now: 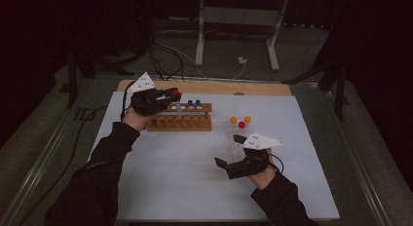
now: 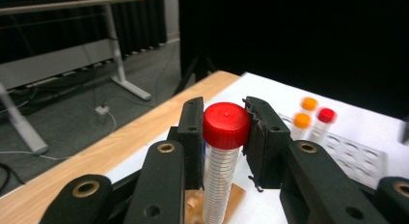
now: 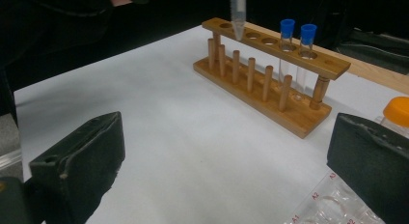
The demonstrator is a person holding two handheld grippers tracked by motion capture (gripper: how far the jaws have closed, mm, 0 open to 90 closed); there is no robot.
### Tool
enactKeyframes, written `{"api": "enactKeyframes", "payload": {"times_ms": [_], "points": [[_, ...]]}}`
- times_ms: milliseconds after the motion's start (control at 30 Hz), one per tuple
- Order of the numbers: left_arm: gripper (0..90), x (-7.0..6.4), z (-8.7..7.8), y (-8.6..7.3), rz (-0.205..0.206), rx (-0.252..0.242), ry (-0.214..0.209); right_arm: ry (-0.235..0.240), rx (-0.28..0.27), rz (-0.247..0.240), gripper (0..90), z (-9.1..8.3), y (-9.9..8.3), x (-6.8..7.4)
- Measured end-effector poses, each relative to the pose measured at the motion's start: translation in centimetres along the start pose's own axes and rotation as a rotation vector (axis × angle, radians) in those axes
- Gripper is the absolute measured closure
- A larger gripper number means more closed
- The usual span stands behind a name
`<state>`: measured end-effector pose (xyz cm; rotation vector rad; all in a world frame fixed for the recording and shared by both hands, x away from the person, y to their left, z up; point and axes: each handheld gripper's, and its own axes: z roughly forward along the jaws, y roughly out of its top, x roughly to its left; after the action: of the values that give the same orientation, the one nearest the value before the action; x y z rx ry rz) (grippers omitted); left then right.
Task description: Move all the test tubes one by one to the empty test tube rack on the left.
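My left gripper [image 1: 171, 94] is shut on the cap end of a red-capped clear tube [image 1: 178, 106], which hangs upright over the left part of a wooden tube rack [image 1: 180, 122]. In the left gripper view both jaws press the red cap of that tube [image 2: 219, 175]. The tube's pointed tip [image 3: 237, 21] hovers just above a rack hole [image 3: 252, 35]. Two blue-capped tubes [image 3: 296, 38] stand in the rack's right holes. My right gripper [image 1: 228, 150] is open wide and holds nothing, low over the white mat beside a clear tube tray [image 1: 233, 138].
The clear tray holds two orange-capped tubes [image 1: 240, 119] and a red-capped one [image 1: 241, 124]. A white mat [image 1: 185, 162] covers the table, with a wooden edge [image 1: 204, 87] at the back. Beyond are a metal frame [image 1: 238, 21] and cables on the floor.
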<state>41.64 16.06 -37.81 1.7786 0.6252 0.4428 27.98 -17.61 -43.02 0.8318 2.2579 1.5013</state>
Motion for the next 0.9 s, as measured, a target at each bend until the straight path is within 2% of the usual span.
{"api": "enactKeyframes", "payload": {"times_ms": [100, 367, 433, 600, 767, 900], "points": [[71.5, 0.6, 0.6, 0.1, -0.005, -0.007, 0.040, 0.002, 0.000, 0.000, 0.0, 0.0, 0.0, 0.0], [71.5, 1.7, 2.1, -0.1, -0.046, -0.026, 0.082, 0.005, -0.004, -0.001, 0.0, -0.2, -0.1, -0.1], [71.5, 1.8, 2.5, -0.3, -0.038, -0.020, 0.101, 0.003, -0.005, -0.001, 0.0, -0.2, -0.1, -0.1], [71.5, 2.2, 3.5, -0.9, -0.059, -0.023, 0.114, 0.005, -0.007, -0.003, 0.0, -0.2, -0.1, -0.1], [71.4, 2.1, 4.5, -1.9, -0.055, 0.006, 0.134, 0.007, -0.010, 0.000, 0.0, -0.3, -0.1, -0.2], [71.4, 2.1, 5.1, -2.7, -0.069, 0.023, 0.133, 0.012, -0.009, -0.002, 0.0, -0.4, -0.1, -0.2]]}}
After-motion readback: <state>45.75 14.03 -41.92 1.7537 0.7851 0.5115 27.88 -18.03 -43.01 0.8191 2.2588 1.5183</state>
